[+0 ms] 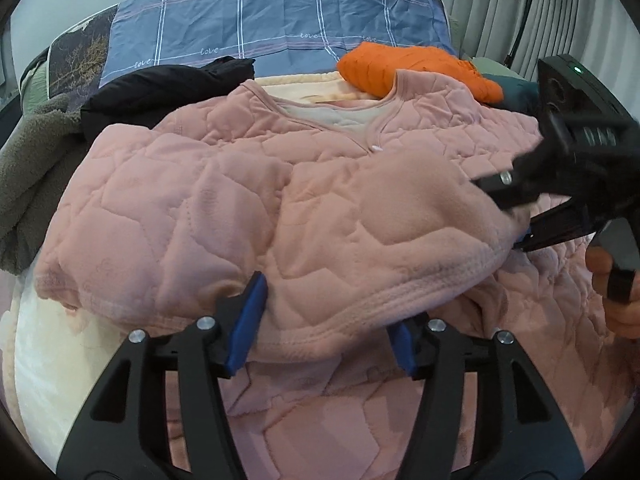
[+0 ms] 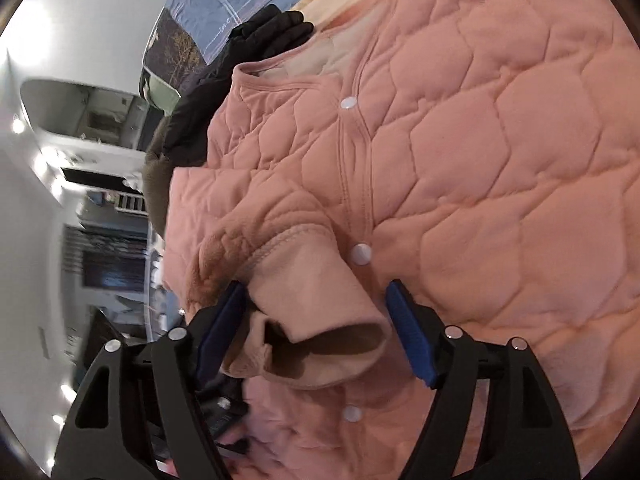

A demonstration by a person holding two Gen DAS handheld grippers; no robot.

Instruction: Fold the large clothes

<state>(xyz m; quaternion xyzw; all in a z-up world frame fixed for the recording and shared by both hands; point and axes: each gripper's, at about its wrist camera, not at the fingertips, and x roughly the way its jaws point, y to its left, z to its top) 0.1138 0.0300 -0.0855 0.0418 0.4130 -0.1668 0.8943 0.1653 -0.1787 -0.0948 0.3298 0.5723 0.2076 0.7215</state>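
Note:
A pink quilted jacket (image 1: 320, 184) lies front-up on the bed, its collar toward the far side, with white snap buttons (image 2: 362, 254) down its placket. One sleeve (image 1: 360, 248) is folded across the chest. My left gripper (image 1: 324, 334) straddles the near hem of that folded sleeve; its blue pads stand apart, with fabric lying loosely between them. My right gripper (image 2: 316, 326) is at the sleeve's cuff (image 2: 332, 344), which sits between the spread pads with a gap on the right side. In the left wrist view the right gripper (image 1: 508, 216) is at the right, by the cuff end.
An orange garment (image 1: 416, 70), a black garment (image 1: 168, 88) and a grey fleece (image 1: 28, 160) lie around the jacket. A blue plaid cover (image 1: 272, 20) spreads behind. A cream blanket (image 1: 52, 340) lies under the jacket. A person's hand (image 1: 616, 300) holds the right gripper.

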